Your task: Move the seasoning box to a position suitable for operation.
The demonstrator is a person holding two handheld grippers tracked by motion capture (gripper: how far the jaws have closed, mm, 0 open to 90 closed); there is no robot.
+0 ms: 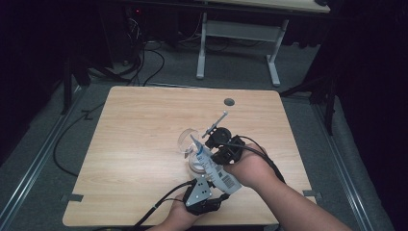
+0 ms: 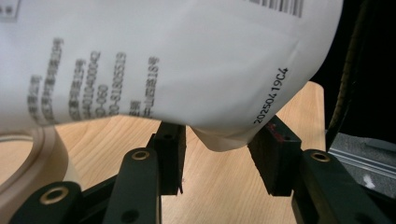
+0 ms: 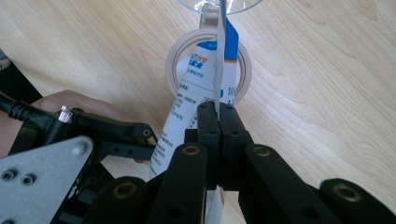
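Note:
A white and blue pouch (image 1: 215, 168) with printed text and a barcode is held tilted over a roll of tape (image 1: 195, 162). Its upper end reaches the rim of a clear glass vessel (image 1: 187, 138). My right gripper (image 1: 215, 158) is shut on the pouch's thin edge (image 3: 219, 88), with the tape roll (image 3: 175, 60) and the clear vessel (image 3: 205, 4) beyond it. My left gripper (image 1: 216, 188) sits at the pouch's lower end. Its jaws stand open (image 2: 222, 144) on either side of the pouch's bottom corner (image 2: 219, 135), not pressing it.
The wooden table (image 1: 134, 144) has a round cable hole (image 1: 229, 102) near its far edge. A thin grey rod (image 1: 217, 121) sticks up past the right gripper. Another desk's white legs (image 1: 202, 48) and loose cables (image 1: 144, 62) are on the floor beyond.

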